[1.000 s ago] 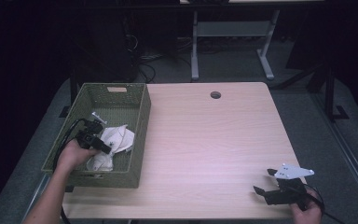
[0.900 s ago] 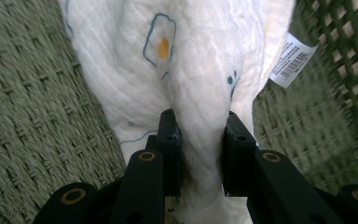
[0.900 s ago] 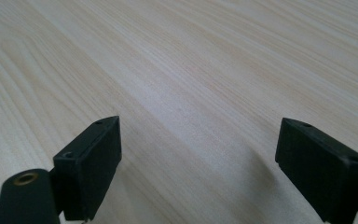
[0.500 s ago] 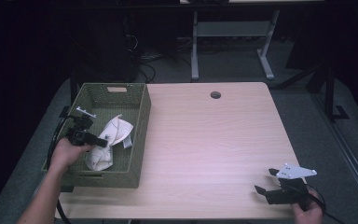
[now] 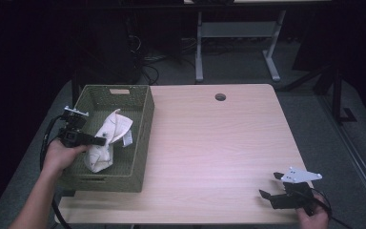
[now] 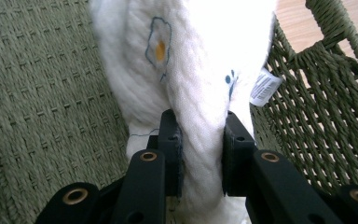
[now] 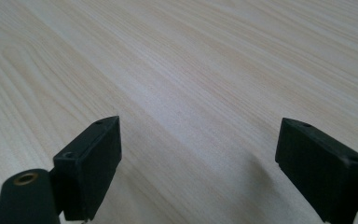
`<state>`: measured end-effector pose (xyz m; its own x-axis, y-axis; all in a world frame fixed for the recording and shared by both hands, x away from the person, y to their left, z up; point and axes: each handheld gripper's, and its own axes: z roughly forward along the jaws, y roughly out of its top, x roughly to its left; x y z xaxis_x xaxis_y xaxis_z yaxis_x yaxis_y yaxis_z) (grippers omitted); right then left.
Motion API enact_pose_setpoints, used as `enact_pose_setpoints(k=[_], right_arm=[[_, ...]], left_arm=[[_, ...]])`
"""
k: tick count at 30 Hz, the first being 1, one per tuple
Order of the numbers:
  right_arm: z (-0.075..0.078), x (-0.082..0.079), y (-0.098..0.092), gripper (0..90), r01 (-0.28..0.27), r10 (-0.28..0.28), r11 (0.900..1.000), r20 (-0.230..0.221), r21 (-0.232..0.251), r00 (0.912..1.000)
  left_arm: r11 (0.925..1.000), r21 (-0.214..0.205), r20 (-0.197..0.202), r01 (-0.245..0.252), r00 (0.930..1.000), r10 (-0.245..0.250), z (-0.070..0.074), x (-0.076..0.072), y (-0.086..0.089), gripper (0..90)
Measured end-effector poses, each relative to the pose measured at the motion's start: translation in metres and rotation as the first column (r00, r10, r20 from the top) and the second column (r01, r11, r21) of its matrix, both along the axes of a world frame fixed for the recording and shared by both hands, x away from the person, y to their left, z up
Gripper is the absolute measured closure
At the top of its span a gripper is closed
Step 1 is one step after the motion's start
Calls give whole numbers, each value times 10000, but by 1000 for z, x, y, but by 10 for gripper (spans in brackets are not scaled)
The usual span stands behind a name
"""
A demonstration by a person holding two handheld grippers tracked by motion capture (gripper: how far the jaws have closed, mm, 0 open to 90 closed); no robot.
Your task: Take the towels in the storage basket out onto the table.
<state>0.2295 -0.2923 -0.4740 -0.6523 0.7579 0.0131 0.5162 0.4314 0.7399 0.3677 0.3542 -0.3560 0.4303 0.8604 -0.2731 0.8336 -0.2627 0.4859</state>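
Observation:
A white cloth [image 5: 107, 138] with a small flower print [image 6: 159, 46] and a label [image 6: 264, 87] lies in the green woven basket [image 5: 143, 143] at the table's left. My left gripper [image 5: 102, 141] is inside the basket, shut on a fold of that cloth [image 6: 200, 140], and part of the cloth is lifted above the basket floor. My right gripper [image 5: 269, 186] rests near the table's front right corner, open, with bare wood between its jaws [image 7: 196, 158].
The light wooden table [image 5: 219, 143] has a cable hole [image 5: 220, 97] near its far edge. The basket's walls stand around my left gripper. A white desk frame [image 5: 238, 43] and cables stand on the floor behind the table.
My left gripper has pulled back toward the basket's left side with the cloth in it, raising and stretching the cloth. The right gripper has stayed where it was.

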Motion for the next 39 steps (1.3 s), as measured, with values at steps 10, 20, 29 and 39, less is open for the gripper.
enact_pose_setpoints(k=[10, 20, 29, 39], right_arm=[[1, -2, -1, 140, 29, -29, 10000, 37, 30, 10000], [0, -1, -1, 140, 5, -5, 10000, -18, 24, 10000], [2, -3, -2, 140, 67, -68, 9999, 65, 110, 10000], [2, -2, -3, 140, 99, -100, 9999, 59, 92, 9999]], left_arm=[[9956, -931, 377, -88, 9992, 124, 11, -6, 3, 735], [9911, -1313, 950, 203, 9955, -78, 35, -4, -10, 735], [9847, -1632, 1273, 609, 9910, -402, 51, -7, -32, 735], [9805, -1630, 1703, 1099, 9820, -817, 65, -8, -56, 736]])
